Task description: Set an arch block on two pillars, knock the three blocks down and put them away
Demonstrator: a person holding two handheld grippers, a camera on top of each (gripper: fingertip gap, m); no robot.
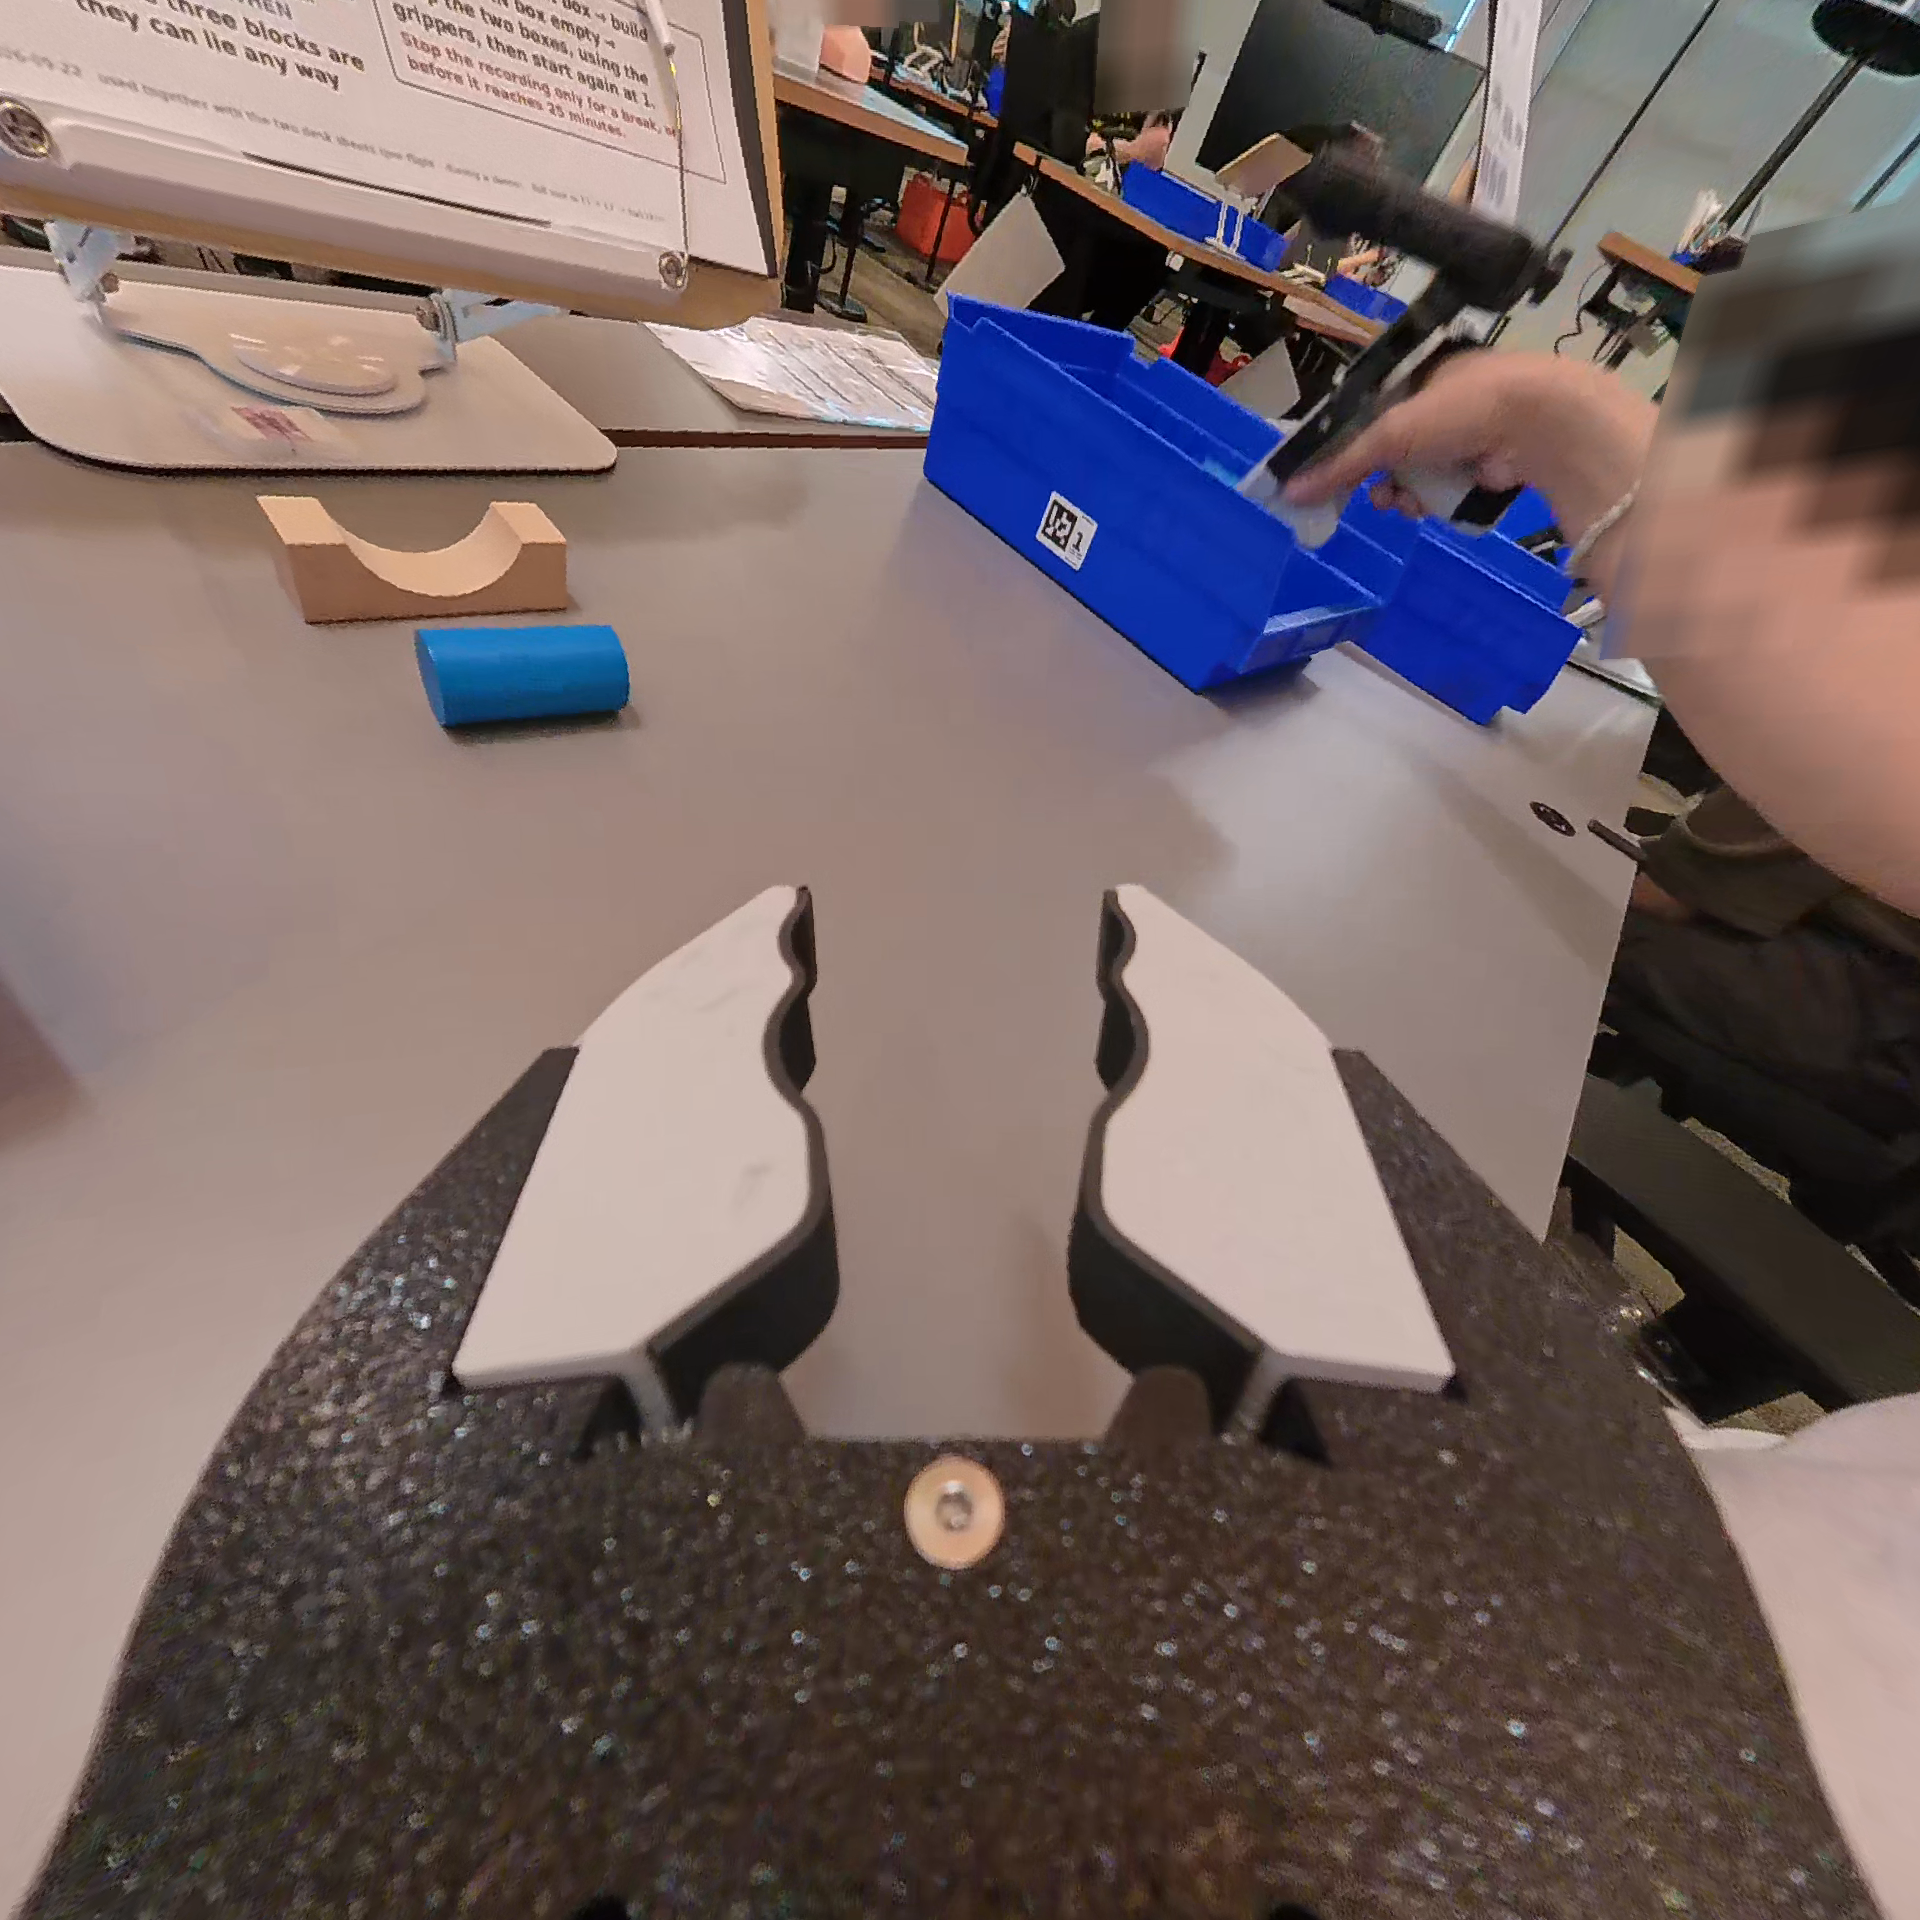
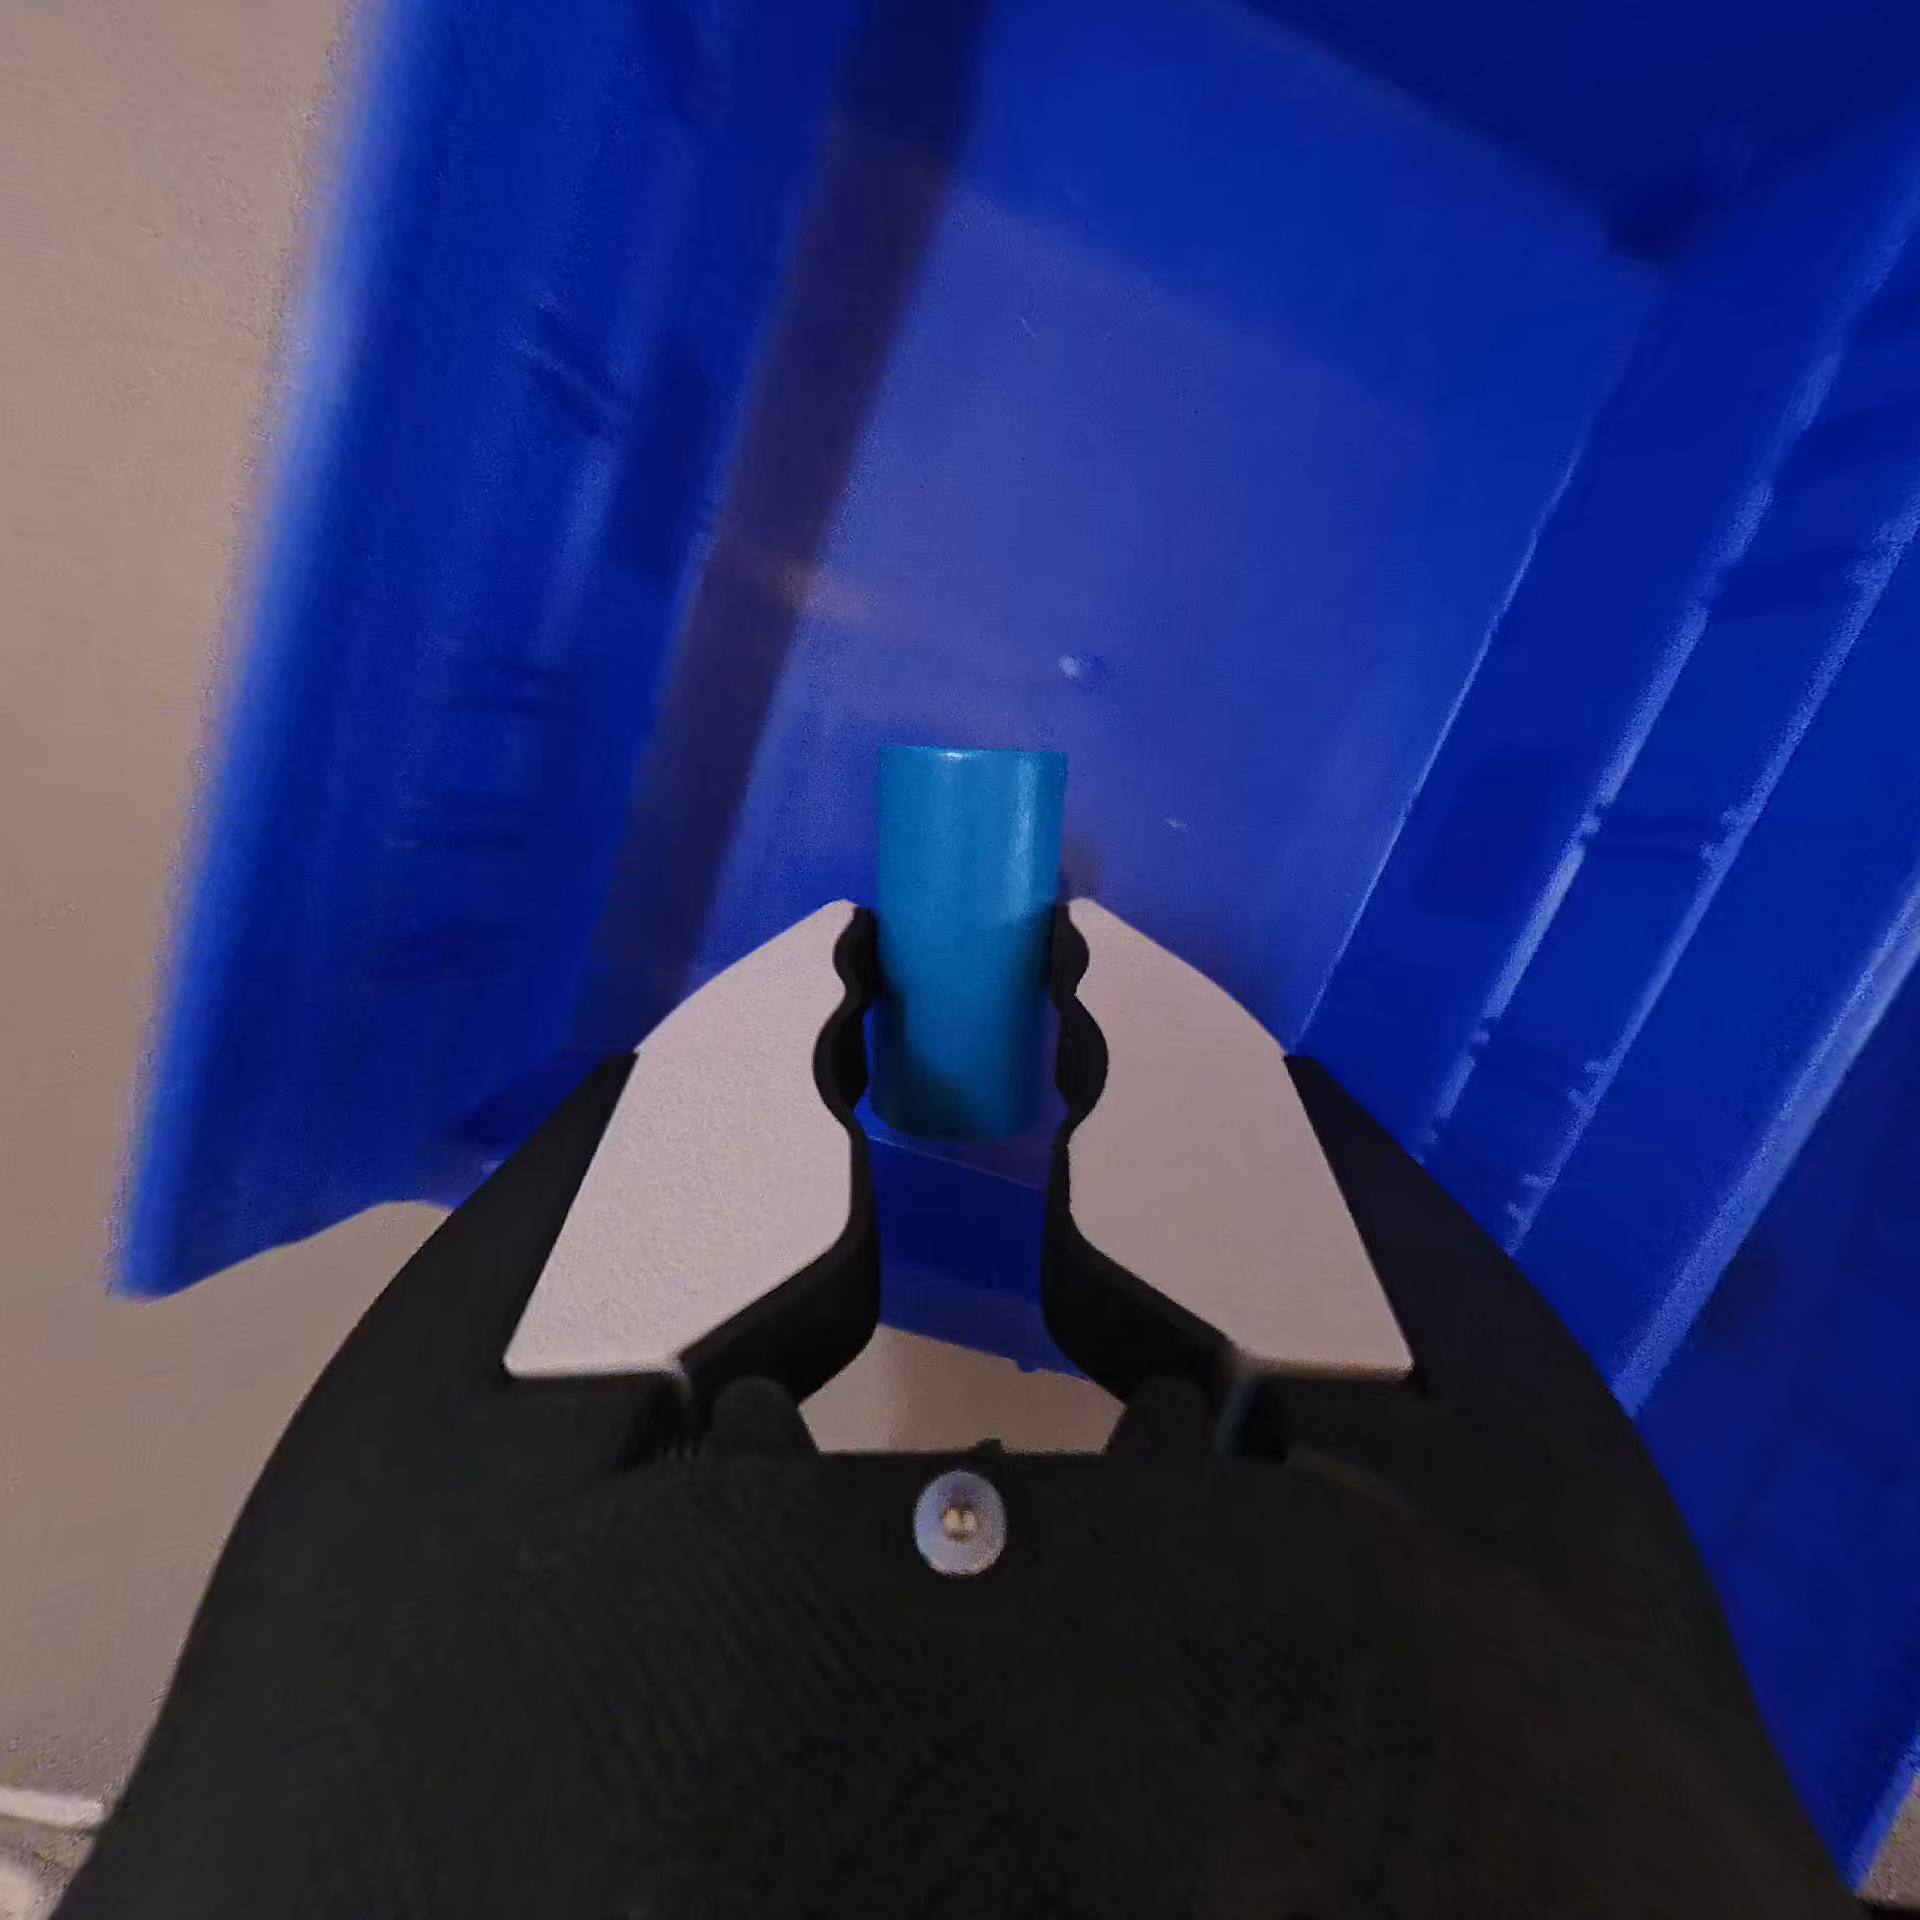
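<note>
My left gripper (image 1: 956, 904) is open and empty, low over the grey table. Ahead to its left lie a blue cylinder (image 1: 523, 672) on its side and a tan wooden block with a curved hollow (image 1: 416, 561). My right gripper (image 2: 961, 914) is shut on a second blue cylinder (image 2: 961, 935), held inside the blue bin (image 2: 1195, 468). In the left wrist view the right gripper (image 1: 1299, 488) reaches into the near blue bin (image 1: 1122, 520), held by a person's hand.
A second blue bin (image 1: 1475, 634) stands just behind the first at the table's right edge. A document stand with a printed sheet (image 1: 416, 135) sits at the back left on a light base. More desks and blue bins show beyond. Some 50 cm of space lies between my two pairs of fingers.
</note>
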